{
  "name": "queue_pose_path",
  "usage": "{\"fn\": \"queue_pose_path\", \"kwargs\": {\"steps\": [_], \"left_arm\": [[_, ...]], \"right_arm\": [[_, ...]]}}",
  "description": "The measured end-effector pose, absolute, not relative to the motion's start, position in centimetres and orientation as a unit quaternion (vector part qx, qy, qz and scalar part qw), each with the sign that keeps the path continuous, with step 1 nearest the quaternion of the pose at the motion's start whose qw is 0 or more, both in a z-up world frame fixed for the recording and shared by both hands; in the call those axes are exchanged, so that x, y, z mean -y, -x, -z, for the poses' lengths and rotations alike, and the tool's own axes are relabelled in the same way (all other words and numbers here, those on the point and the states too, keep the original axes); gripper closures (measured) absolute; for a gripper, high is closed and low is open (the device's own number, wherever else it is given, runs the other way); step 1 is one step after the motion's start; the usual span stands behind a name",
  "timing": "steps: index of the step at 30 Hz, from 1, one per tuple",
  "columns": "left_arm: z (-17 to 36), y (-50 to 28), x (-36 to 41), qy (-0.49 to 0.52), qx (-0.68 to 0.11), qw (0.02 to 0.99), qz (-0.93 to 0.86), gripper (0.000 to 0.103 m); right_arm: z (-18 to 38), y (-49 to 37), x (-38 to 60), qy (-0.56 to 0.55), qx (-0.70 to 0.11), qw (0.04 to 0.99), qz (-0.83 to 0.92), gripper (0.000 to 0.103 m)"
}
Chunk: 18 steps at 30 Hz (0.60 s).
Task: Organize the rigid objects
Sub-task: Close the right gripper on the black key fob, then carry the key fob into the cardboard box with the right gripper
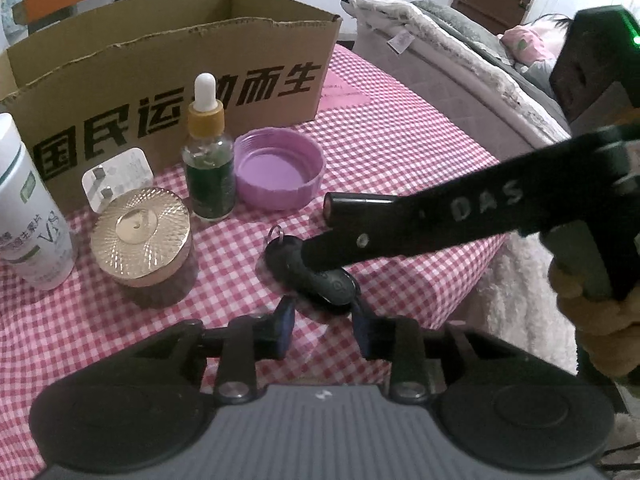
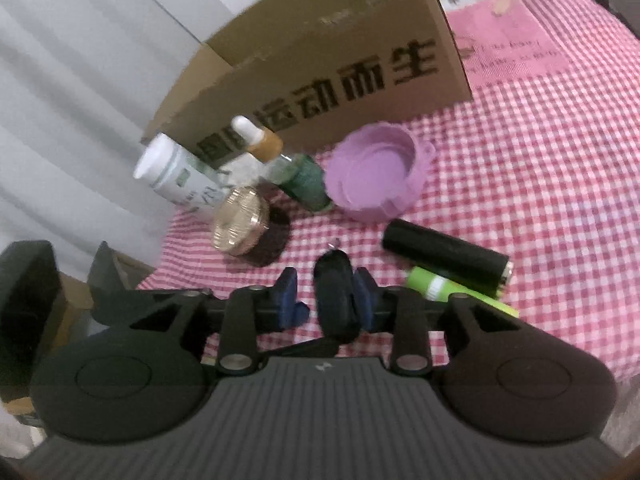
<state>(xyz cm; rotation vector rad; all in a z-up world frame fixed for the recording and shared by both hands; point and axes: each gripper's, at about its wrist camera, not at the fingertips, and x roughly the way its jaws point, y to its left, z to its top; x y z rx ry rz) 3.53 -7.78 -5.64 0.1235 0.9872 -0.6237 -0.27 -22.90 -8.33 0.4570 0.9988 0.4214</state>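
A black key fob [image 1: 316,270] with a metal ring lies on the pink checked tablecloth [image 1: 400,152]. My right gripper [image 2: 326,300] is open around the key fob [image 2: 336,296]; the fob touches the right finger, with a gap to the left finger. In the left wrist view the right gripper [image 1: 316,232] reaches in from the right over the fob. My left gripper [image 1: 322,322] is open and empty, just in front of the fob. An open cardboard box [image 1: 168,80] stands behind the objects.
Near the box stand a dropper bottle [image 1: 208,152], a purple lid [image 1: 279,168], a gold-lidded jar [image 1: 141,240], a white bottle [image 1: 28,216] and a white plug [image 1: 116,176]. A black cylinder [image 2: 444,256] and a green tube [image 2: 448,290] lie right of the fob. A bed [image 1: 460,40] is beyond the table.
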Motion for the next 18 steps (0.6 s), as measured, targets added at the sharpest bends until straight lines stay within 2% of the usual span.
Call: {"fn": "queue_pose_path", "kwargs": {"steps": [9, 13, 18], "left_arm": [[5.7, -4.2, 8.1, -0.057, -0.464, 0.831, 0.301, 0.065], [5.6, -4.5, 7.9, -0.054, -0.466, 0.830, 0.300, 0.065], [5.6, -4.5, 7.9, -0.068, -0.462, 0.834, 0.293, 0.073]], "right_arm": [[9.3, -0.7, 22.3, -0.229, -0.493, 0.812, -0.212, 0.069], [8.5, -0.5, 22.7, -0.247, -0.486, 0.804, -0.237, 0.073], [8.6, -0.9, 22.3, -0.240, -0.489, 0.804, -0.238, 0.077]]}}
